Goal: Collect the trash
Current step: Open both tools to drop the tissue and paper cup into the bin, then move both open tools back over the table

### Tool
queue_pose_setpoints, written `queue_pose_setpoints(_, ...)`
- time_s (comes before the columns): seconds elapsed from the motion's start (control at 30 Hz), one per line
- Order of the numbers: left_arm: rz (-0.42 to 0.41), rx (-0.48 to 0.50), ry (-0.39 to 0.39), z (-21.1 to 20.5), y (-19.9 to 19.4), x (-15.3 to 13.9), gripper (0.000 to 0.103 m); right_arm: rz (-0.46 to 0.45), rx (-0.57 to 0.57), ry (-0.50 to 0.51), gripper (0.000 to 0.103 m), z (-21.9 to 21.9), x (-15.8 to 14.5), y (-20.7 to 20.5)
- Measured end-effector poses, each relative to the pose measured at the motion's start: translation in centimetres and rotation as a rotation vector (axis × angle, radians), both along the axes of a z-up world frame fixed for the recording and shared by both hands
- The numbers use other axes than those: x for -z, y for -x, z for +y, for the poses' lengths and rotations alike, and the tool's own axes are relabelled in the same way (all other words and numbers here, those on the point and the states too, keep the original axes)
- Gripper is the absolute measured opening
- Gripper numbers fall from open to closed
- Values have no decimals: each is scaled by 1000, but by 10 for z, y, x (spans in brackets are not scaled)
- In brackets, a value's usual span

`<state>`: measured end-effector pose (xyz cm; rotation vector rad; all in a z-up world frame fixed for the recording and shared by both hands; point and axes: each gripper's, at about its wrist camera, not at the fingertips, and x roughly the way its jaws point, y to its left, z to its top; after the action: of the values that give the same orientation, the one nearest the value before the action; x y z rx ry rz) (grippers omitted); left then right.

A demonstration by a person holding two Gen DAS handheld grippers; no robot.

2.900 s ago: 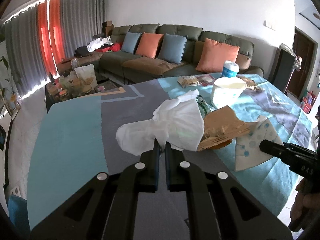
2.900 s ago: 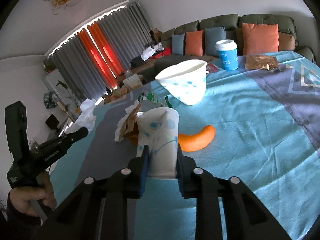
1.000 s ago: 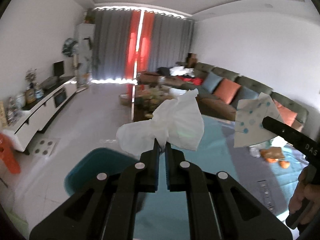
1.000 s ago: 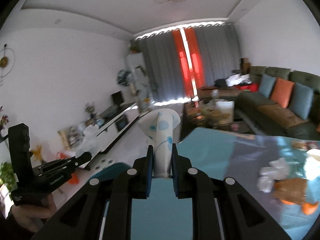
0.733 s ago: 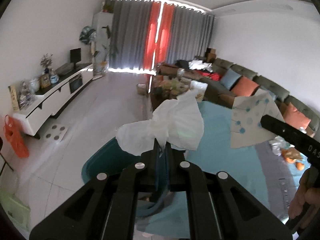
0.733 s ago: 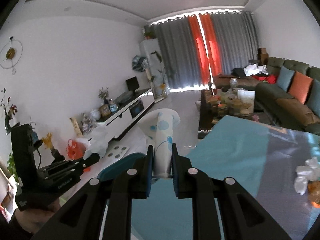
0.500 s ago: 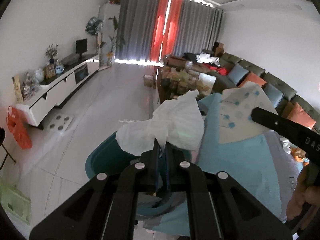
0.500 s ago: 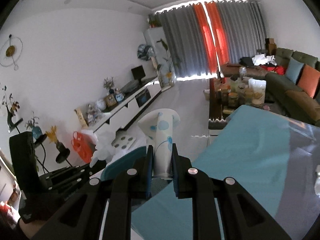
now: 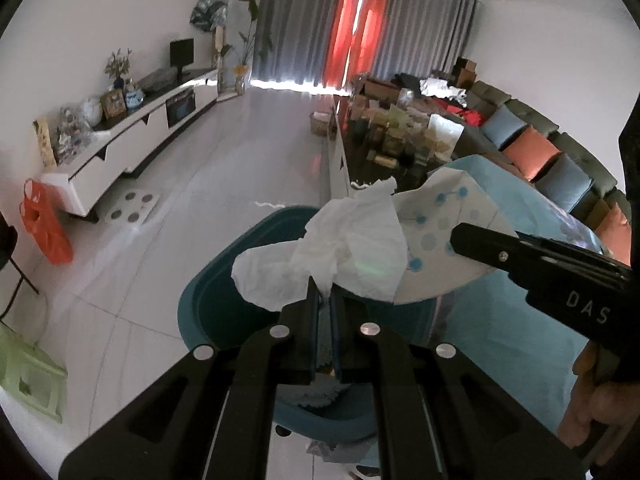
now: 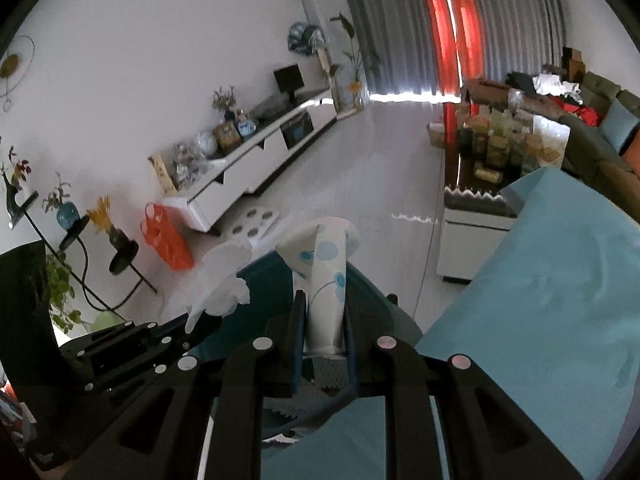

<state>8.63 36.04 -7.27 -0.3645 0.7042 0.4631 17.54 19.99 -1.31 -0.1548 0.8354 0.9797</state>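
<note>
With the bin just below, each hand-held gripper should open squarely over it: the left hand-held gripper clamps a tissue, the right hand-held gripper a paper cup.

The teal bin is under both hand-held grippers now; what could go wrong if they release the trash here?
1. The tissue in the left hand-held gripper is light and spread wide; it may drift past the teal bin onto the floor.
2. The crushed paper cup in the right hand-held gripper hangs near the bin's rim beside the table edge; it might bounce out.
</note>
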Motion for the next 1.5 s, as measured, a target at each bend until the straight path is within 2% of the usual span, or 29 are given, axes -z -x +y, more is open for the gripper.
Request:
queue_pose_setpoints(0.43, 81, -20, 92, 25, -31, 51, 7, 41, -67, 173, 19, 41, 30, 5)
queue_pose_setpoints(0.53, 93, -21, 96, 22, -34, 59, 11, 47, -62, 185, 22, 42, 35, 4)
queue_pose_setpoints(0.57, 94, -26, 93, 21, -34, 61, 15, 54, -60, 187, 24, 43, 36, 4)
queue_pose_setpoints(0.6, 95, -31, 92, 20, -34, 62, 22, 58, -61, 183, 25, 43, 36, 4)
queue_pose_setpoints(0.67, 95, -43, 92, 20, -35, 64, 33, 49, -52, 176, 35, 41, 32, 5)
queue_pose_setpoints(0.77, 92, -58, 83, 22, -35, 63, 38, 50, -43, 170, 35, 38, 31, 3)
queue_pose_setpoints(0.83, 77, -70, 69, 21, -30, 57, 41, 50, -36, 153, 35, 34, 29, 2)
queue_pose_setpoints(0.93, 55, -86, 51, 19, -18, 46, 52, 51, -20, 114, 36, 25, 22, -1)
queue_pose_setpoints(1.0, 30, -100, 35, 18, -13, 35, 72, 40, -12, 90, 45, 18, 16, -2)
queue_pose_setpoints(1.13, -42, -91, -1, 7, -2, 5, 88, -1, 18, 38, 49, -3, -2, -3)
queue_pose_setpoints(1.2, -72, -81, -27, -1, 0, -10, 97, -32, 44, 7, 59, -19, -13, -5)
queue_pose_setpoints(1.5, -189, 1, -105, -59, -11, -71, 98, -126, 158, -97, 80, -90, -48, -7)
